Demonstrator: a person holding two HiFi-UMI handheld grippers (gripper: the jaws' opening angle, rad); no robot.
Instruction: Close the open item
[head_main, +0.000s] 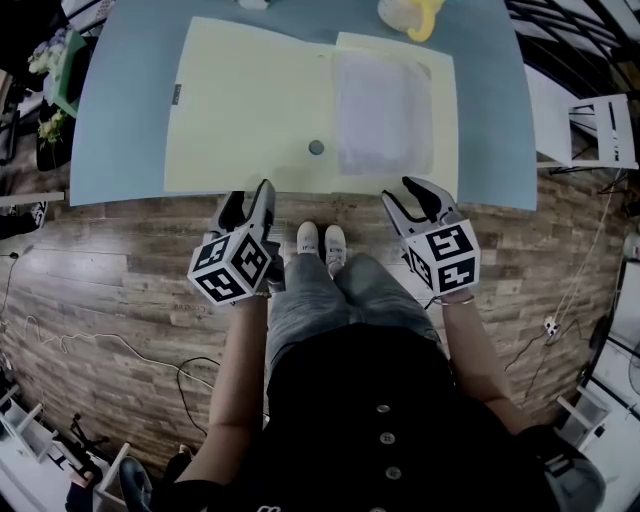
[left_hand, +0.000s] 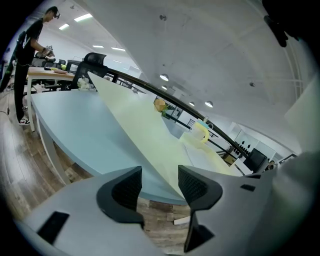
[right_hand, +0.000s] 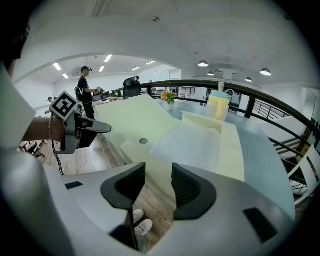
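A pale yellow folder (head_main: 250, 100) lies open on the blue-grey table (head_main: 130, 100), its wide left cover (right_hand: 140, 117) spread leftward and a clear sleeve of papers (head_main: 385, 115) on its right half. A round hole (head_main: 316, 148) marks the spine near the front edge. Both grippers hover over the floor just short of the table's near edge. My left gripper (head_main: 248, 197) is open with nothing between its jaws (left_hand: 160, 182), facing the left cover's front edge. My right gripper (head_main: 405, 192) is open too and empty (right_hand: 159, 180), below the sleeve side.
A yellow jug (head_main: 412, 15) stands at the table's far edge behind the folder. A white rack (head_main: 600, 130) stands right of the table and cables (head_main: 100, 345) lie on the wood floor. A person (left_hand: 25, 60) works at another table far off. A black railing (right_hand: 260, 100) runs behind.
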